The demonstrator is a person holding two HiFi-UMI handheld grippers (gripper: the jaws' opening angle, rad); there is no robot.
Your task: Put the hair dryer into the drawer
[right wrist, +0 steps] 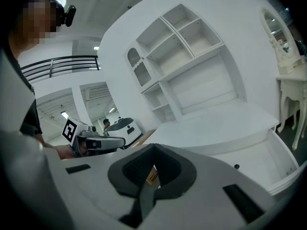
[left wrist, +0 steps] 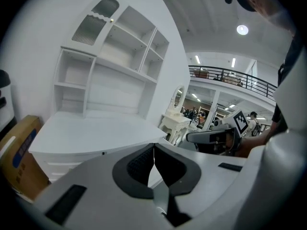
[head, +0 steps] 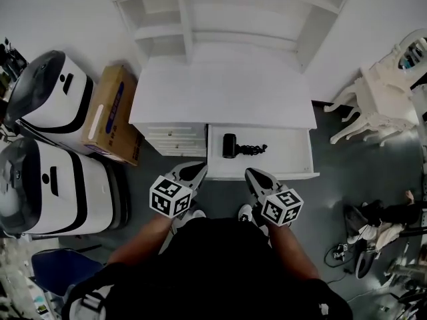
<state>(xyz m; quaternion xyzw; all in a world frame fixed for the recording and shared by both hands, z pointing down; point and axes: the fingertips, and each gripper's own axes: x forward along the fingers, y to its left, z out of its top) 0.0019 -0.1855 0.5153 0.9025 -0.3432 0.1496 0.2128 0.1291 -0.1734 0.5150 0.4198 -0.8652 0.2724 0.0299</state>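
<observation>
The black hair dryer [head: 230, 145] lies in the open white drawer [head: 293, 167] on the dresser's right side, its cord [head: 255, 150] bunched beside it. Both grippers hover just in front of the drawer's front edge, clear of the dryer. My left gripper [head: 199, 169] is shut and empty; in its own view the pads meet at the tip [left wrist: 154, 145]. My right gripper [head: 250, 173] is also shut with nothing in it [right wrist: 153, 148]. The drawer's inside [right wrist: 254, 162] shows in the right gripper view, and the dryer is hidden there.
The white dresser top [head: 220, 92] carries a shelf hutch [head: 227, 19]. Two white machines [head: 53, 99] [head: 53, 185] and a cardboard box [head: 113, 115] stand at the left. An ornate white chair [head: 377, 105] and floor clutter with cables [head: 373, 232] are at the right.
</observation>
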